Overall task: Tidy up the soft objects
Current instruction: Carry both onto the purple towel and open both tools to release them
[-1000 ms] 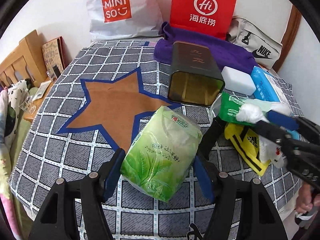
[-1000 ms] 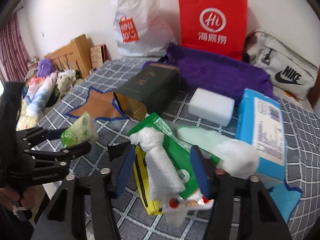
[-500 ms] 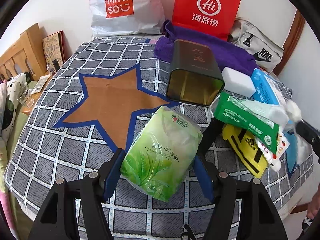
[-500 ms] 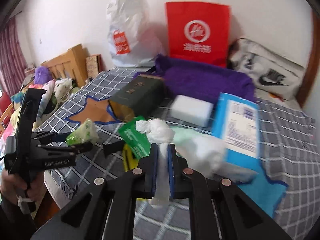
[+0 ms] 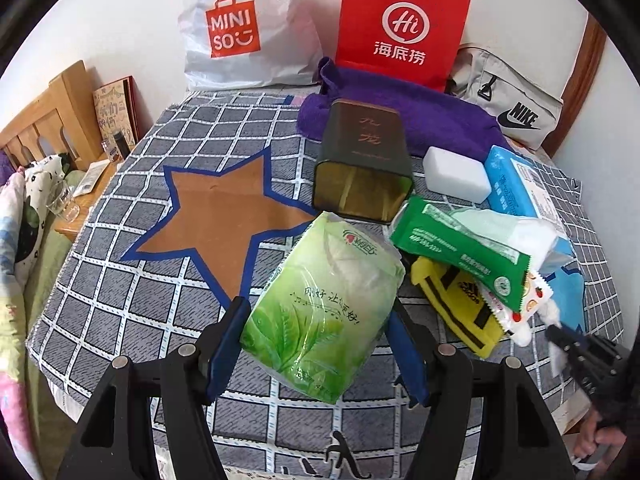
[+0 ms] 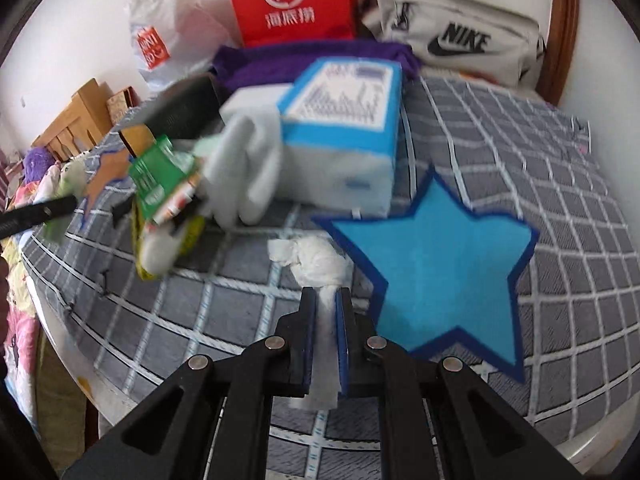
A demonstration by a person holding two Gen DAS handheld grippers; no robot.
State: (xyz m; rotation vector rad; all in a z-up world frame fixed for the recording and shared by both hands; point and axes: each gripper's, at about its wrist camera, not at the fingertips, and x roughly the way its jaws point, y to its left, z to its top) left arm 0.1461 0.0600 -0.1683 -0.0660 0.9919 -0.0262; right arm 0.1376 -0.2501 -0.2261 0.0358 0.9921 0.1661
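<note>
The knotted white tissue (image 6: 316, 264) is clamped between the blue pads of the right gripper (image 6: 327, 300), whose jaws stand pressed together on its tail, the knot sticking out past the fingertips and a loose end hanging below them. It hangs just beside the left points of the light-blue star (image 6: 436, 280) on the checked cloth (image 6: 560, 184); whether it touches the cloth cannot be told.

Taking that star as the landmark, the blue tissue pack (image 6: 344, 136) lies just behind it, a pale sock or cloth (image 6: 248, 168) draped at the pack's left side. Farther left of the star is a blurred heap: a green wipes packet (image 6: 156, 176) over something yellow. Behind the pack sit a purple towel (image 6: 280, 60), a red paper bag (image 6: 288, 0), a white Miniso bag (image 6: 160, 36) and a grey Nike pouch (image 6: 460, 44).

The left gripper (image 5: 316, 348) is well to the left of the star, its jaws clamped on a green tissue pack (image 5: 324, 312) that is pinched at both sides between the blue pads. In the left wrist view this pack is held above the cloth near the lower right point of a brown star (image 5: 228, 224). Beyond it a dark tin (image 5: 364, 168) lies on its side, its open mouth facing the camera, with a white sponge block (image 5: 456, 174) to its right. The right gripper appears at that view's lower right edge, a person's hand (image 5: 596, 436) behind it.
</note>
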